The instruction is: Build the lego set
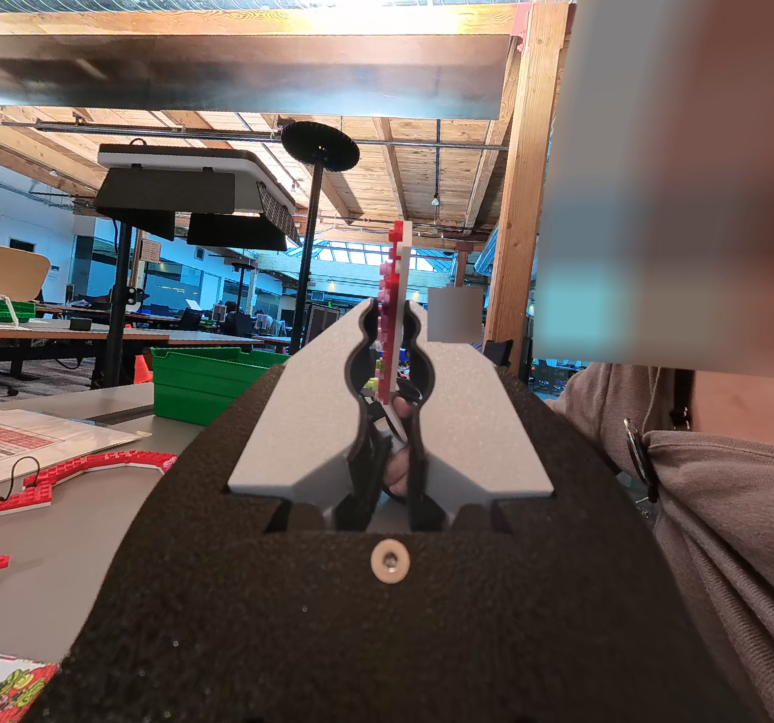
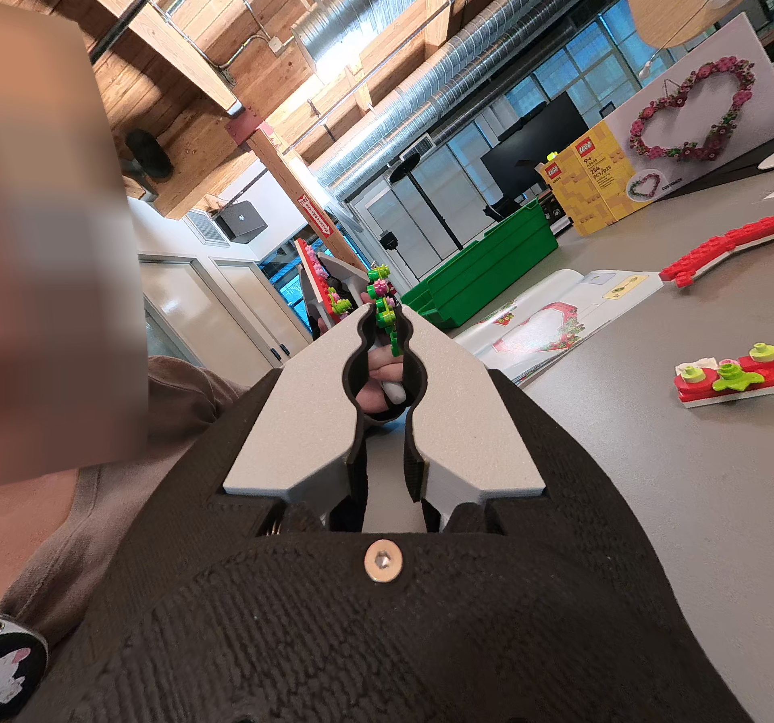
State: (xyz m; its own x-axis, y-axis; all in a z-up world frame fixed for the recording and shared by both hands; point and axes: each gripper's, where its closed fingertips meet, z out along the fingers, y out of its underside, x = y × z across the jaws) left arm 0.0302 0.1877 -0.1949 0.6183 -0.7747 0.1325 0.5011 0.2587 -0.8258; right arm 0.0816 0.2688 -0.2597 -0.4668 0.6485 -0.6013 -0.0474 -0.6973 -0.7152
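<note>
Two tools raised above the counter [image 2: 628, 472]; my left tool [image 1: 391, 309] pinches a red-and-white plate section [image 1: 396, 279] edge-on; my right tool [image 2: 387, 311] pinches a green flower sprig [image 2: 383, 296]; misaligned studs at joining could pop blossoms loose.

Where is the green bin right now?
The green bin sits on the grey table, left of the left tool in its wrist view; in the right wrist view it lies beyond the instruction booklet, near the yellow box.
</note>
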